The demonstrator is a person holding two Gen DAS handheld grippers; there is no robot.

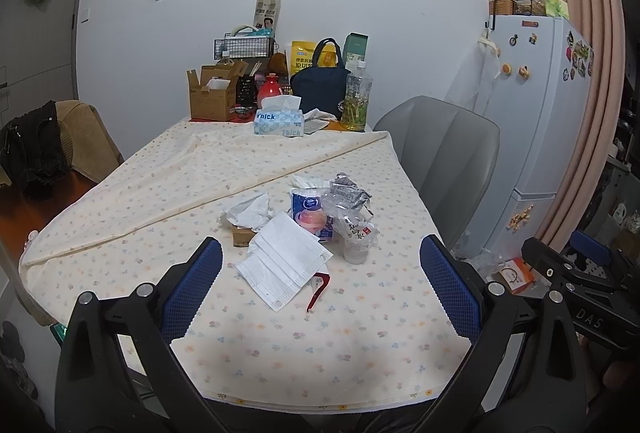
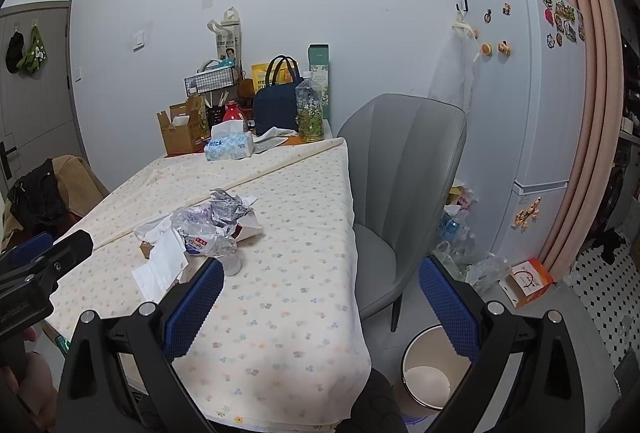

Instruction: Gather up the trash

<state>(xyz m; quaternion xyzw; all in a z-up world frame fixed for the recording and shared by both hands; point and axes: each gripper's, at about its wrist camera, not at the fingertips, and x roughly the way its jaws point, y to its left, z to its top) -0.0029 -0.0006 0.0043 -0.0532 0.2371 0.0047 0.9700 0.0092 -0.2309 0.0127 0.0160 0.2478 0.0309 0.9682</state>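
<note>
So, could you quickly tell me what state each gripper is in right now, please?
Left gripper: open, holding nothing, above the table.
Right gripper: open, holding nothing.

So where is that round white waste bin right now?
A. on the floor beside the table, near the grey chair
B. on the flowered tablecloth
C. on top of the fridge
A: the round white waste bin stands on the floor below the table's edge, near the grey chair.
</note>
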